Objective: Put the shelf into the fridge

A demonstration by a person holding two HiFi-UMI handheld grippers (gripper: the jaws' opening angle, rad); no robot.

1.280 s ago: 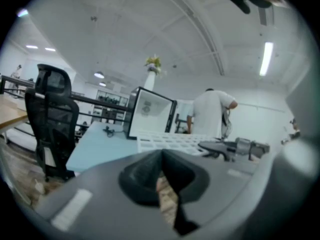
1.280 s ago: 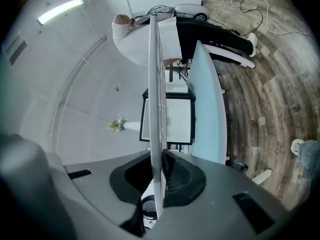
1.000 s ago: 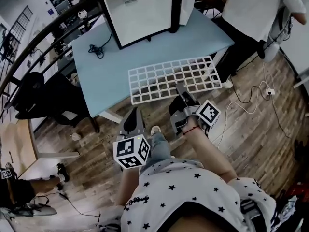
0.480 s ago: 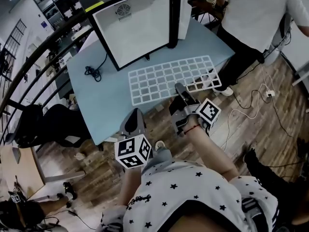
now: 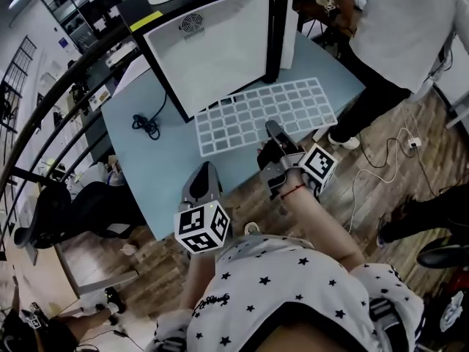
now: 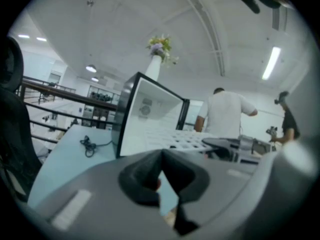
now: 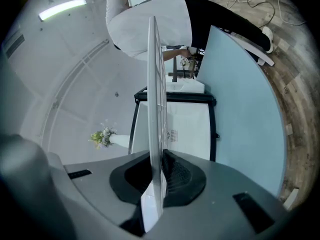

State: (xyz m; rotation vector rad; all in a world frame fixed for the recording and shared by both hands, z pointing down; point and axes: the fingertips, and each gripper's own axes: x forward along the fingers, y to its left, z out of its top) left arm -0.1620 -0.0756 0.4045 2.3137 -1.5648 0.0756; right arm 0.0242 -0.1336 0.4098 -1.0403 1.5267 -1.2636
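Clamping the shelf by its edge, the right gripper stands narrow — left gripper (empty) closed.

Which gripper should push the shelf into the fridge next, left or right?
Right. The right gripper is clamped on the shelf's near edge, and the shelf's far edge lies close to the open fridge. The left gripper is shut on nothing, back by the table edge.

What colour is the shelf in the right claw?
White, an open grid of squares. The shelf shows best in the head view.
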